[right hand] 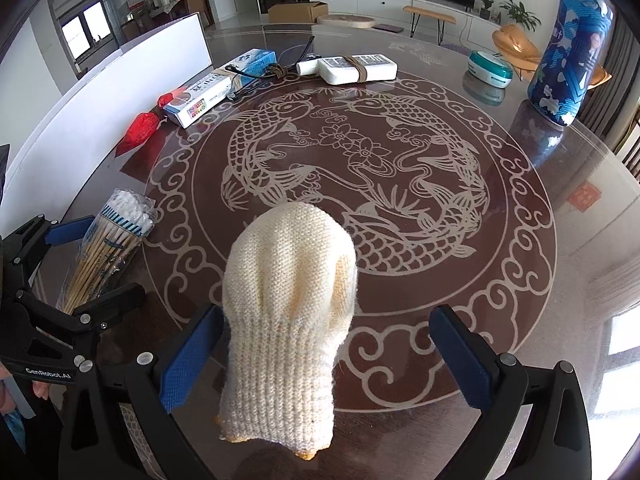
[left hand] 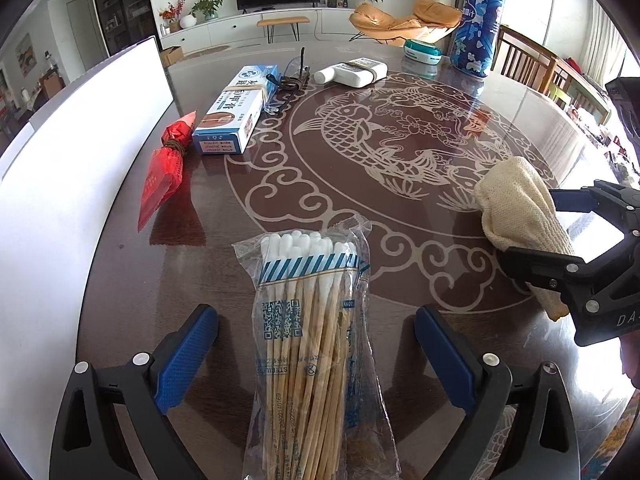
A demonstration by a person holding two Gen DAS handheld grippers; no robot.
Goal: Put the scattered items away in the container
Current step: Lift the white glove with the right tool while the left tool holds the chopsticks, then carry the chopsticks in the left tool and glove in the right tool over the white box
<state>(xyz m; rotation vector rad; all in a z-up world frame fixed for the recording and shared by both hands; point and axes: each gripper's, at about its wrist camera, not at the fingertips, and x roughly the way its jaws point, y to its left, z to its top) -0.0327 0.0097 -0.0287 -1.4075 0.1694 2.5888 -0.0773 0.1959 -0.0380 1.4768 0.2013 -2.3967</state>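
Observation:
A clear bag of cotton swabs [left hand: 308, 320] lies on the dark patterned table [left hand: 360, 184], between the two blue pads of my left gripper [left hand: 316, 356]. The pads stand apart from the bag on both sides, so this gripper is open. A cream knitted glove [right hand: 288, 300] lies between the pads of my right gripper [right hand: 326, 360], also open; the left pad is close against the glove, the right pad well clear. The right wrist view shows the left gripper [right hand: 96, 260] astride the swab bag [right hand: 108, 240]. A white box wall [left hand: 80, 140] rises along the table's left side.
Further back lie a red packet [left hand: 166, 168], a blue-and-white carton [left hand: 236, 112], dark glasses [left hand: 288, 80] and a white banded bottle [left hand: 352, 72]. A teal round case [left hand: 422, 50] and a tall blue cylinder [left hand: 478, 20] stand at the far right. Chairs ring the table edge.

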